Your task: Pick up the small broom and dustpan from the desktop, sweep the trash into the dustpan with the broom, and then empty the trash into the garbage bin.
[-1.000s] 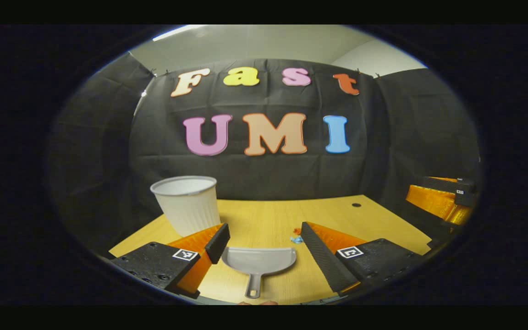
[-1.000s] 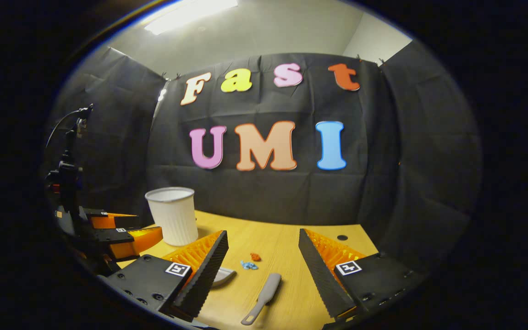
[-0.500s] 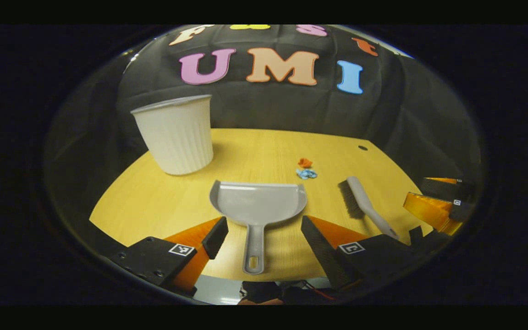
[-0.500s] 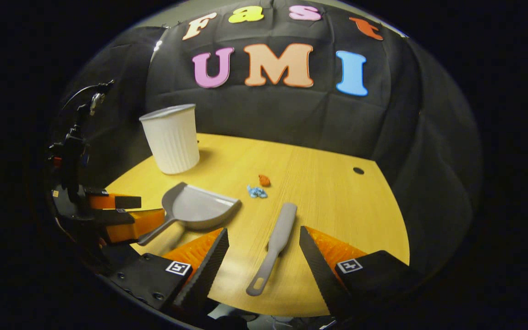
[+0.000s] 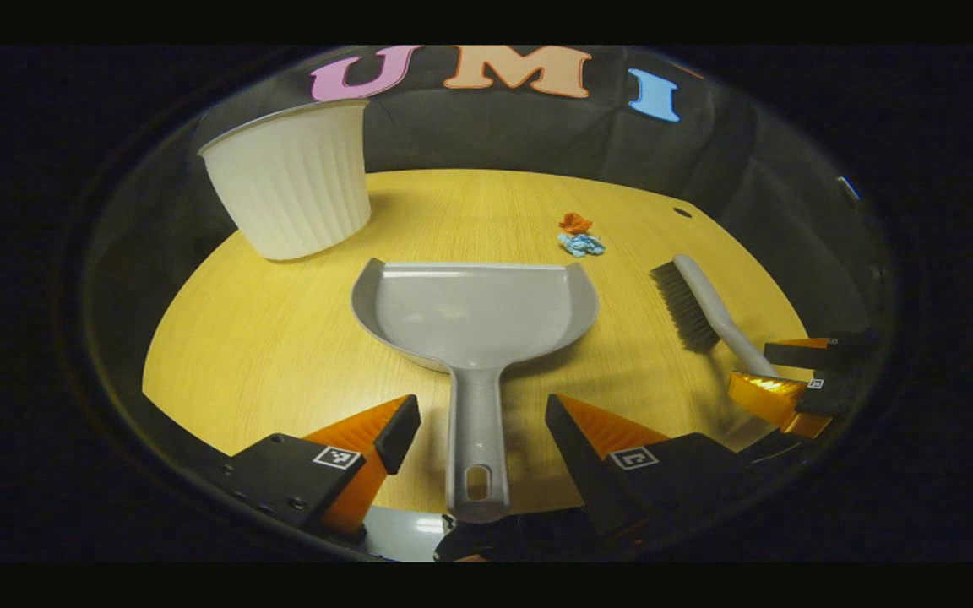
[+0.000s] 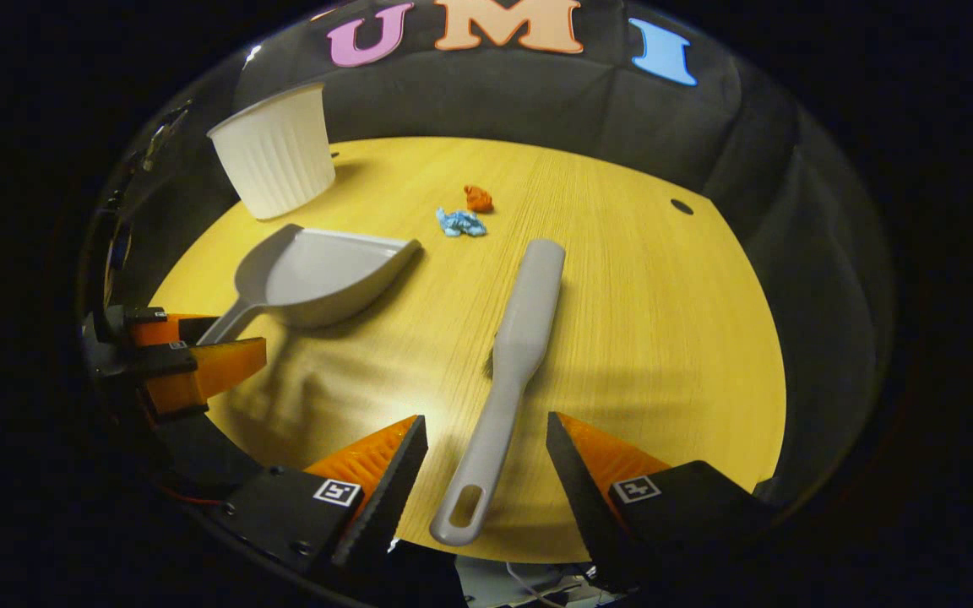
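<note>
Wooden desktop (image 5: 284, 338), black cloth wall (image 6: 537, 93)

Ahead of me lies a yellow wood-grain tabletop (image 5: 284, 338) with a curved-looking far edge. Near its far right corner I see a small dark round hole in the tabletop (image 5: 682, 212); from my other side the same hole (image 6: 681, 206) sits just before the back edge. Behind the tabletop hangs a creased black cloth wall (image 5: 495, 135), closing off the back and folding round both sides (image 6: 790, 169). Below the near edge a pale glossy strip of floor (image 5: 402, 528) shows. In the right gripper view a thin white cable (image 6: 529, 594) crosses that pale floor; I cannot tell where it runs.
</note>
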`<state>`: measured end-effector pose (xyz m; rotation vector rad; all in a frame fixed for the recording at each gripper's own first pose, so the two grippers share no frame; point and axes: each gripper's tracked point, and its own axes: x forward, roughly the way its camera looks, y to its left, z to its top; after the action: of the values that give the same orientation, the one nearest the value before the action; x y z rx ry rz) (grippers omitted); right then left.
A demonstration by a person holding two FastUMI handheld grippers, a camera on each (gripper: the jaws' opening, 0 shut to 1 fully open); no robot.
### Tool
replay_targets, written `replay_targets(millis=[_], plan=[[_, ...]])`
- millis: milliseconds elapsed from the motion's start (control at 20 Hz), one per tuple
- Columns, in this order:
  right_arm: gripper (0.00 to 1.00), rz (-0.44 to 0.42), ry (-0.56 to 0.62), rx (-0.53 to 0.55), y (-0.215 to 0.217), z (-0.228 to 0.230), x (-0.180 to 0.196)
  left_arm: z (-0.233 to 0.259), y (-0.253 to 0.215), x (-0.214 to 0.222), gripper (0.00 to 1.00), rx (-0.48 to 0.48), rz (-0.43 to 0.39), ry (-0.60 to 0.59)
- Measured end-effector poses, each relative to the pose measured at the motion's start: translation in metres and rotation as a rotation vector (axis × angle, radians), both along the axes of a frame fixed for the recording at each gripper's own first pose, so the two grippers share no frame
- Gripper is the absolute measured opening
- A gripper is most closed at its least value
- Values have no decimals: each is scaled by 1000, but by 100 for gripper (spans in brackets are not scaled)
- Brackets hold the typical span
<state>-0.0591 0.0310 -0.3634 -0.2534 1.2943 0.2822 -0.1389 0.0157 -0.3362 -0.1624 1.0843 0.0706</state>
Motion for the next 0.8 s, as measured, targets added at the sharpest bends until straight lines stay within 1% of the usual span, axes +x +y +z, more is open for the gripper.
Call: replay_targets(millis=[100, 150, 200, 250, 350, 400, 450, 500, 550, 650, 700, 750, 800], plan=[[90, 19, 10, -29, 0, -8, 8, -8, 0, -3, 76, -14, 1, 40], [89, 33, 19, -33, 3, -12, 11, -10, 1, -1, 63, -10, -8, 40], [83, 43, 23, -39, 4, -11, 13, -11, 3, 0, 54, -6, -19, 39], [77, 51, 23, -48, 4, -12, 18, -11, 3, 1, 53, -10, -32, 39], [61, 62, 14, -90, 0, -16, 24, -14, 4, -1, 39, -7, -41, 52], [48, 64, 7, -109, -5, -14, 27, -9, 10, -4, 35, 4, -48, 59], [41, 61, 3, -100, -5, -14, 30, -10, 13, -4, 33, 11, -59, 66], [28, 52, 30, -78, -1, -17, 26, -12, 12, -3, 32, 17, -77, 75], [26, 49, 37, -60, 0, -15, 25, -11, 12, -3, 33, 25, -90, 76], [18, 46, 15, -37, 0, -13, 32, -10, 13, 2, 26, 26, -124, 61], [15, 35, 1, -22, 2, -10, 38, -8, 16, 4, 25, 27, -138, 57], [15, 23, -26, -11, 0, -5, 45, -4, 18, 10, 23, 32, -157, 52], [15, 12, -59, -4, -2, 2, 57, 0, 20, 21, 25, 39, -182, 23]])
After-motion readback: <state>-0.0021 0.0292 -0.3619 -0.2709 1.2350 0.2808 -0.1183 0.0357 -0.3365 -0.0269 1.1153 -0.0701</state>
